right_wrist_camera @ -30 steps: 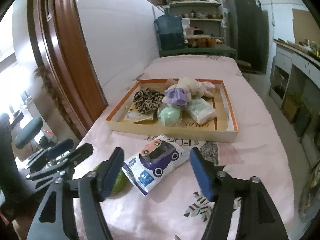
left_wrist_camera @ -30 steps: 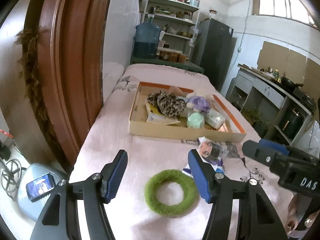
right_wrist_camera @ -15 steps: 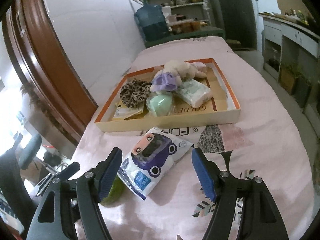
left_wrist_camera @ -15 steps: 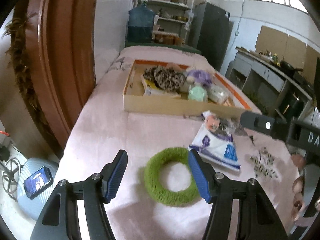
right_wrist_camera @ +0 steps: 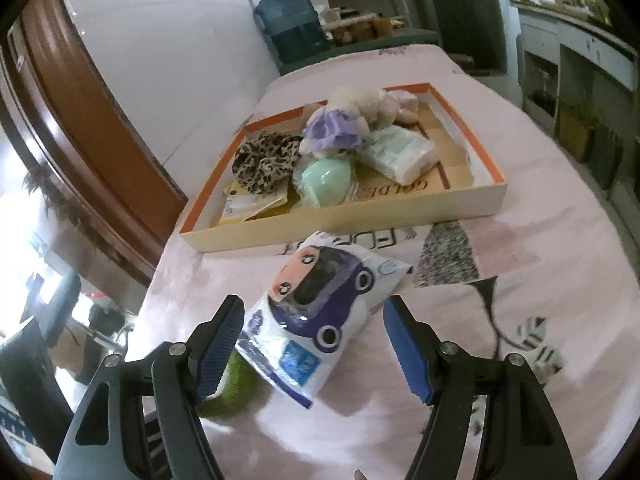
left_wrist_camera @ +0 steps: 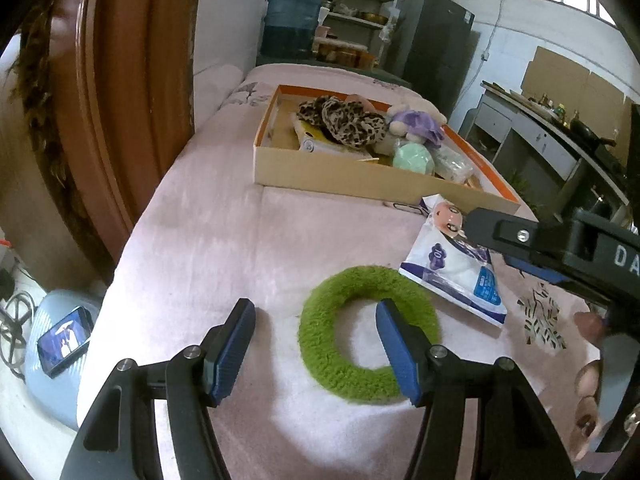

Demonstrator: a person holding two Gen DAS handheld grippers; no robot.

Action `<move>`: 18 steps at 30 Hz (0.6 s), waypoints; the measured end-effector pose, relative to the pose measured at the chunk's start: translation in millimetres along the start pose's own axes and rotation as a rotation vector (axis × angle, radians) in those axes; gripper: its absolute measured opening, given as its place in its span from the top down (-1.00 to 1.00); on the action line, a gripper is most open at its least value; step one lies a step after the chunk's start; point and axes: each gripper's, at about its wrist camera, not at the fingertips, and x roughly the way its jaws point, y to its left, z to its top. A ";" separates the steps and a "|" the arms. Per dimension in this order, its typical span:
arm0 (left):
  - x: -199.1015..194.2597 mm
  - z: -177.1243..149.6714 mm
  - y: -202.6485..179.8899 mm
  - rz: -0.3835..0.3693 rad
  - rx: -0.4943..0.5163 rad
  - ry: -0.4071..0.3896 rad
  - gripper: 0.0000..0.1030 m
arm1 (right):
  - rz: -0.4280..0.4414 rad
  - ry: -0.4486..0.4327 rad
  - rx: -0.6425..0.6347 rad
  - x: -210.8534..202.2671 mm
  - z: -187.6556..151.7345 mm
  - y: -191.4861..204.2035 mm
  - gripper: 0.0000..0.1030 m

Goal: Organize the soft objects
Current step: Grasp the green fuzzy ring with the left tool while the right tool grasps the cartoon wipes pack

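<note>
**Currently: both grippers open over loose items on the bed**

The left gripper (left_wrist_camera: pixel 316 344) is seen spread wide and empty, low over the pink bedcover (left_wrist_camera: pixel 208 248). Its right finger (left_wrist_camera: pixel 394 344) is placed over the hole of a green fuzzy ring (left_wrist_camera: pixel 324 344), while the left finger stands outside the ring's left edge, so one side of the ring lies between the jaws. Whether the ring is touched cannot be told.

The right gripper (right_wrist_camera: pixel 312 344) is likewise held wide open and empty. A white tissue pack (right_wrist_camera: pixel 316 312) printed with a purple cartoon car lies flat between its fingers, with a gap seen on each side. A bit of the green ring (right_wrist_camera: pixel 232 390) is visible beside the pack's near left corner, partly behind the left finger.

A shallow cardboard tray (right_wrist_camera: pixel 348 216) with an orange rim is noted further back on the bed, just beyond the tissue pack. Inside it are recorded:
- a leopard-print scrunchie (right_wrist_camera: pixel 264 160)
- a mint-green ball (right_wrist_camera: pixel 324 180)
- a cream plush toy (right_wrist_camera: pixel 360 108) with purple cloth
- a wrapped white tissue packet (right_wrist_camera: pixel 400 152)
- a yellow paper packet (right_wrist_camera: pixel 248 204), partly under the scrunchie

From the left wrist view, the right gripper (left_wrist_camera: pixel 560 248) is seen over the tissue pack (left_wrist_camera: pixel 452 272).
</note>
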 end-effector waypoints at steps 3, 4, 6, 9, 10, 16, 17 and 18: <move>0.8 -0.1 -2.4 0.009 0.010 0.006 -0.21 | -0.007 0.008 0.017 6.3 0.1 3.2 -0.43; 1.5 0.2 -3.0 0.013 0.015 0.008 -0.21 | -0.019 0.010 0.022 8.7 0.1 4.1 -0.43; 2.0 0.1 -5.5 0.020 0.025 0.011 -0.20 | -0.035 0.013 0.038 13.3 -0.4 4.5 -0.43; 0.5 -0.7 -1.8 0.015 0.005 0.003 0.21 | -0.047 0.039 0.078 22.8 -2.5 2.8 -0.43; -0.2 -1.2 0.9 0.009 -0.010 -0.001 0.41 | -0.051 0.050 0.089 25.8 -3.5 2.6 -0.43; -1.3 -3.1 17.8 -0.064 -0.092 -0.009 0.70 | -0.074 0.071 0.106 37.9 -3.8 6.7 -0.50; -1.0 -3.1 15.8 -0.059 -0.084 -0.007 0.71 | -0.087 0.069 0.103 39.8 -3.6 8.0 -0.50; -0.7 -2.9 13.8 -0.055 -0.074 -0.005 0.71 | -0.098 0.068 0.097 41.2 -4.1 9.5 -0.50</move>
